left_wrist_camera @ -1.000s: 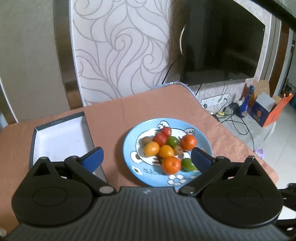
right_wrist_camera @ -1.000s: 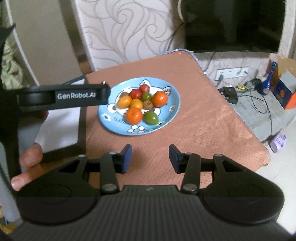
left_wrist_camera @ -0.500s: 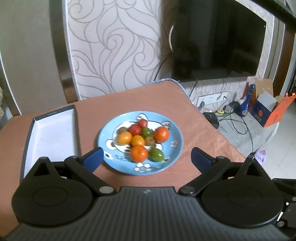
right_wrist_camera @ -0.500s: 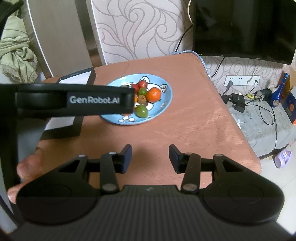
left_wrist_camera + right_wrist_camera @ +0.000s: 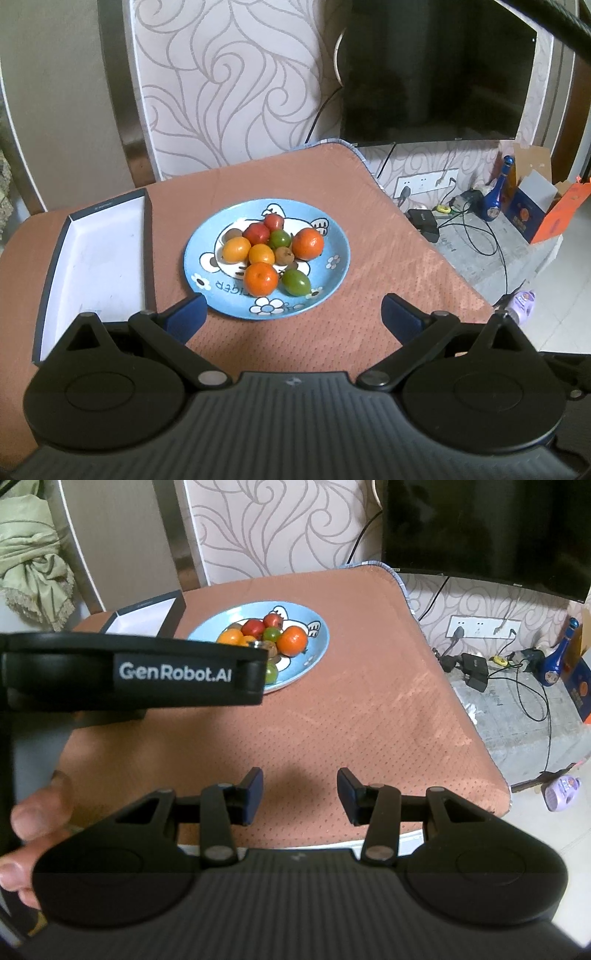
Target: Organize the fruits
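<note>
A blue plate [image 5: 334,242] with several small fruits stands on the table: oranges [image 5: 260,278], red ones [image 5: 256,233], green ones [image 5: 296,282] and brown ones. A shallow dark box with a white inside [image 5: 98,258] lies left of the plate. My left gripper [image 5: 291,314] is open and empty, above the table just in front of the plate. My right gripper [image 5: 300,792] is open and empty, farther back over the near part of the table. In the right wrist view the left gripper's body [image 5: 147,672] hides part of the plate [image 5: 314,642].
The table has a brown cloth [image 5: 388,273]. A patterned wall and a dark TV [image 5: 436,70] stand behind. On the floor to the right lie cables, a blue bottle [image 5: 496,195], an orange box [image 5: 554,218] and a purple bottle [image 5: 561,794].
Both grippers have drawn back from the plate and risen, so the plate looks farther off. The left view has swung so the plate sits central. Both stay open and empty.
</note>
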Demonstrator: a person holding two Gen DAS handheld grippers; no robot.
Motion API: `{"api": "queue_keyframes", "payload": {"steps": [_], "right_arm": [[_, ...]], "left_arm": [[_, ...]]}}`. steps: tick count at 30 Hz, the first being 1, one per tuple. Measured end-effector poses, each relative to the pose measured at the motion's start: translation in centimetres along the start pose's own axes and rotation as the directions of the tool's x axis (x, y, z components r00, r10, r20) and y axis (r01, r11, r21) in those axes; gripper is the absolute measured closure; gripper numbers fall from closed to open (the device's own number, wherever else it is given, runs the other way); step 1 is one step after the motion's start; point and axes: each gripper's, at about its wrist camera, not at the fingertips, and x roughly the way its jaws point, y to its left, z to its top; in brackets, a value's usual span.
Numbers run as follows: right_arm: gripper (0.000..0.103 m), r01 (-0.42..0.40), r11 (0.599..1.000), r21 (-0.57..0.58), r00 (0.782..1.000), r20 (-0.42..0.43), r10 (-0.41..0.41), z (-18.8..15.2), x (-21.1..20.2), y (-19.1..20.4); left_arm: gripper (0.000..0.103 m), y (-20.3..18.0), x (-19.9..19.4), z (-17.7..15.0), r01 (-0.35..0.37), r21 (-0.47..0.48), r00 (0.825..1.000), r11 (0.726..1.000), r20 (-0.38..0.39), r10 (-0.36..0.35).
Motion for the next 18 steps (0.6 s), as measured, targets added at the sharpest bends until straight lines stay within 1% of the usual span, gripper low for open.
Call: {"api": "queue_keyframes", "payload": {"steps": [15, 18], "right_arm": [[0.056, -0.025, 1.000, -0.005, 1.000, -0.004, 0.025, -0.58, -0.35, 0.61], [0.056, -0.025, 1.000, -0.005, 1.000, -0.004, 0.025, -0.55, -0.40, 0.70]], "left_arm": [[0.001, 0.59, -0.27, -0.97, 0.010, -0.001, 0.999, 1.000, -0.044, -0.010], [0.001, 0.59, -0.33, -0.98, 0.013, 0.003, 0.999, 1.000, -0.043, -0.013]]}}
